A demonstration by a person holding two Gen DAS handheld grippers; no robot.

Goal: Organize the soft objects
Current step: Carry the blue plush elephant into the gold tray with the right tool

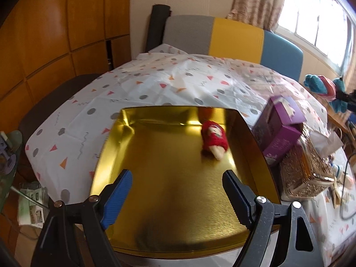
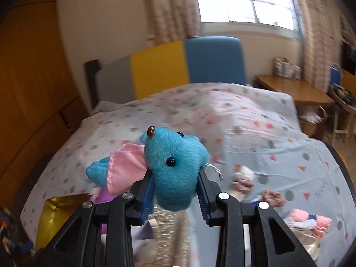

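Observation:
A gold tray (image 1: 155, 166) lies on the bed with a small plush in a red sweater (image 1: 214, 139) in its far right corner. My left gripper (image 1: 176, 175) is open and empty, held over the tray's near half. My right gripper (image 2: 175, 173) is shut on a blue plush with pink ears (image 2: 175, 162) and holds it in the air above the bed. That blue plush also shows at the right edge of the left wrist view (image 1: 322, 86). The tray's corner shows low left in the right wrist view (image 2: 57, 213).
Purple boxes (image 1: 280, 126) and a glittery gold box (image 1: 304, 173) stand right of the tray. More small soft toys (image 2: 307, 220) and a scrunchie (image 2: 273, 197) lie on the patterned bedspread (image 2: 244, 122). A wooden desk (image 2: 296, 91) stands to the right, a wardrobe (image 1: 55, 33) to the left.

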